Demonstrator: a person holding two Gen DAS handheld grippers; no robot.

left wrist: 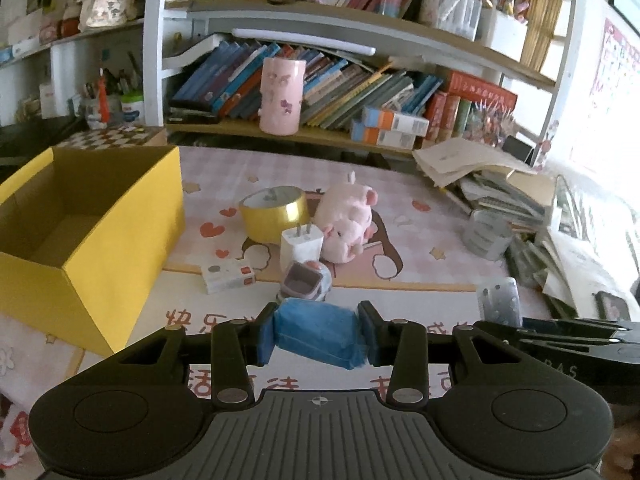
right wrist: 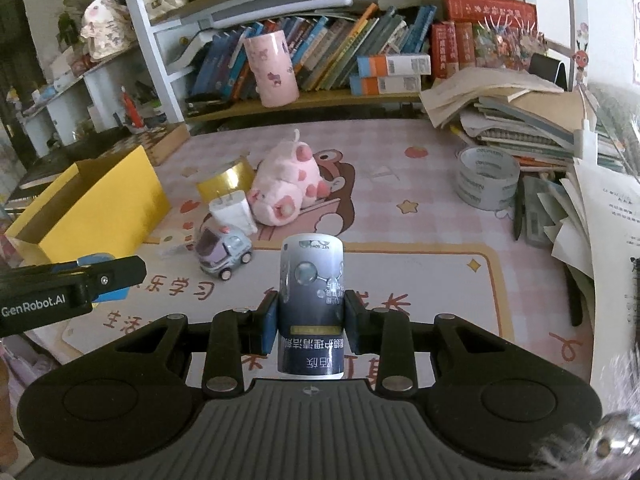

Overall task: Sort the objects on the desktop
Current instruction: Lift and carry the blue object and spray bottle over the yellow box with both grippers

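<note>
Crinkly blue packet (left wrist: pixel 318 334) pinched, glossy printed cylinder (right wrist: pixel 311 304) clamped

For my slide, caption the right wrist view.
Right gripper clamps a blue bottle above the mat, toy car ahead.

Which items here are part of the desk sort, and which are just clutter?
Likely in the sort:
- blue packet, in left gripper
- dark bottle, in right gripper
- yellow box
- gold tape roll
- white charger
- pink plush pig
- toy car

Likely lying about:
- shelf books
- paper pile
- pink cylinder
</note>
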